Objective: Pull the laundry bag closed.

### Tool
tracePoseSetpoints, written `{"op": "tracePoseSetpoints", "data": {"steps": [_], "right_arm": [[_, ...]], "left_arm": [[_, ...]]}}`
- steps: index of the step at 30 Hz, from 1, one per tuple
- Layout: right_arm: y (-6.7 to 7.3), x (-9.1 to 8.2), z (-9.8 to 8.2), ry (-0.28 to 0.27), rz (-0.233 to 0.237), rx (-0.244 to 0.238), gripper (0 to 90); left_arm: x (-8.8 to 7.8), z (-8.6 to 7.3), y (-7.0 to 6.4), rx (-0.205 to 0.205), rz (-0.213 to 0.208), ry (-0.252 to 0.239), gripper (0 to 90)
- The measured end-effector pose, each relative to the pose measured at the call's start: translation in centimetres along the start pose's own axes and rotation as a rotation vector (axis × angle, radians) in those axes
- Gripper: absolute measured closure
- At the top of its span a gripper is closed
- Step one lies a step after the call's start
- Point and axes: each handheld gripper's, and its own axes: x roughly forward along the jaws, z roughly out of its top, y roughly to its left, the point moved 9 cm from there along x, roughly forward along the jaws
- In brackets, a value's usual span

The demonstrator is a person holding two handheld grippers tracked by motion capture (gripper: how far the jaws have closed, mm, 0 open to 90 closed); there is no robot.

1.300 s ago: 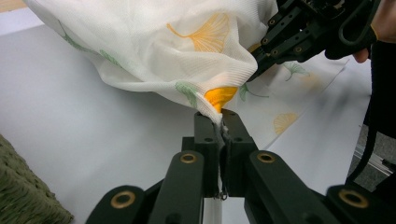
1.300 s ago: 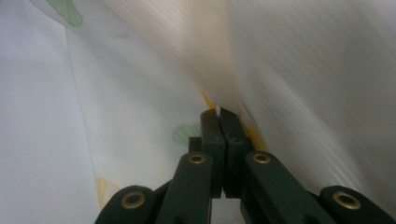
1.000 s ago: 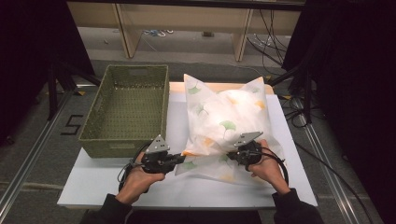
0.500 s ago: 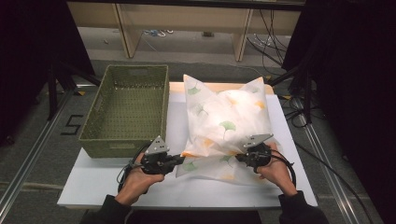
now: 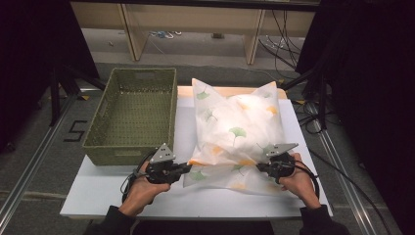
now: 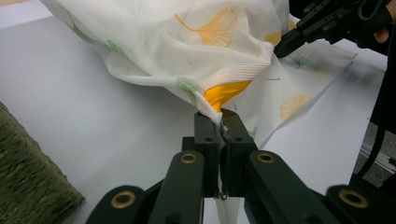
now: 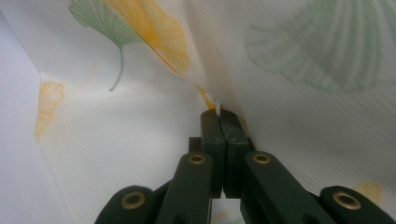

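Work in hand: handling a pillow in a white cover printed with ginkgo leaves, on a white table (image 5: 122, 196). Judged stage: mid-way. Both grippers already have hold of the cover's near, open edge; the pillow looks largely inside, with a loose flat flap of cover left lying toward the person. Remaining, by my reading: draw the cover fully over or square it up, then perhaps move the pillow on.

Left to right in the high view:

- Woven green basket (image 5: 131, 152) at about 10 o'clock from the table's centre, touching the table's left rear part. Contents: nothing visible inside; the mesh floor shows bare.
- Left gripper (image 5: 188, 167) at about 7 o'clock, just beside the basket's near wall. Jaws pressed together, pinching the cover's near-left edge; in the left gripper view (image 6: 220, 116) a fold of cloth with an orange leaf runs down between the jaw tips.
- Pillow cover (image 5: 237, 132) at centre toward 2 o'clock, bulging, rear corners standing up. It is the only other container here; its filling is hidden by the cloth.
- Right gripper (image 5: 259, 167) at about 5 o'clock, jaws closed tight on the cover's near-right edge; the right gripper view (image 7: 218, 113) shows a thin pinch of cloth at the tips.

The cover's edge is slightly lifted between the two grippers.
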Motion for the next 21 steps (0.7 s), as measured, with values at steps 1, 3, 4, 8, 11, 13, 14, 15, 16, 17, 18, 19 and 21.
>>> {"op": "tracePoseSetpoints", "data": {"steps": [1,3,4,8,11,13,14,15,16,17,18,19,21], "right_arm": [[-0.1,-0.1,-0.2,0.000,-0.001,0.010,90.0],[-0.2,-0.2,-0.5,-0.008,-0.007,0.027,90.0],[-0.5,-0.3,-0.7,-0.010,-0.025,0.025,90.0],[-0.9,-0.9,-1.7,0.011,-0.027,0.045,90.0],[-1.4,-1.3,-2.5,0.012,-0.046,0.068,90.0],[-1.8,-1.7,-3.1,0.008,-0.049,0.080,90.0],[-2.0,-1.8,-3.1,-0.005,-0.064,0.083,90.0],[-2.2,-1.9,-3.4,-0.006,-0.064,0.088,90.0],[-2.3,-2.2,-3.7,0.010,-0.072,0.095,90.0],[-2.3,-2.5,-4.0,0.021,-0.067,0.111,90.0],[-2.4,-2.4,-4.1,0.006,-0.079,0.116,90.0],[-2.7,-2.6,-4.3,0.003,-0.088,0.105,90.0],[-2.7,-2.8,-4.7,0.010,-0.091,0.134,90.0]], "left_arm": [[0.0,0.0,0.1,0.002,0.007,-0.002,86.0],[-0.1,-0.1,0.1,0.001,0.009,-0.002,86.0],[-0.1,-0.1,0.2,-0.003,0.011,-0.005,86.0],[-0.2,-0.2,0.2,-0.009,0.013,-0.009,86.1],[-0.2,-0.4,0.3,0.005,0.018,0.001,86.0],[-0.2,-0.5,0.3,0.001,0.019,0.002,86.0],[-0.2,-0.6,0.3,-0.001,0.009,0.007,86.0],[-0.2,-0.7,0.3,0.000,0.019,0.009,86.0],[-0.2,-0.7,0.3,-0.002,0.018,0.009,86.0],[-0.2,-0.6,0.4,0.010,0.018,0.008,86.0],[-0.2,-0.6,0.3,0.007,0.009,0.002,86.0],[-0.2,-0.6,0.4,0.010,0.017,0.007,86.0],[-0.2,-0.6,0.3,0.003,0.020,0.005,86.0]]}}
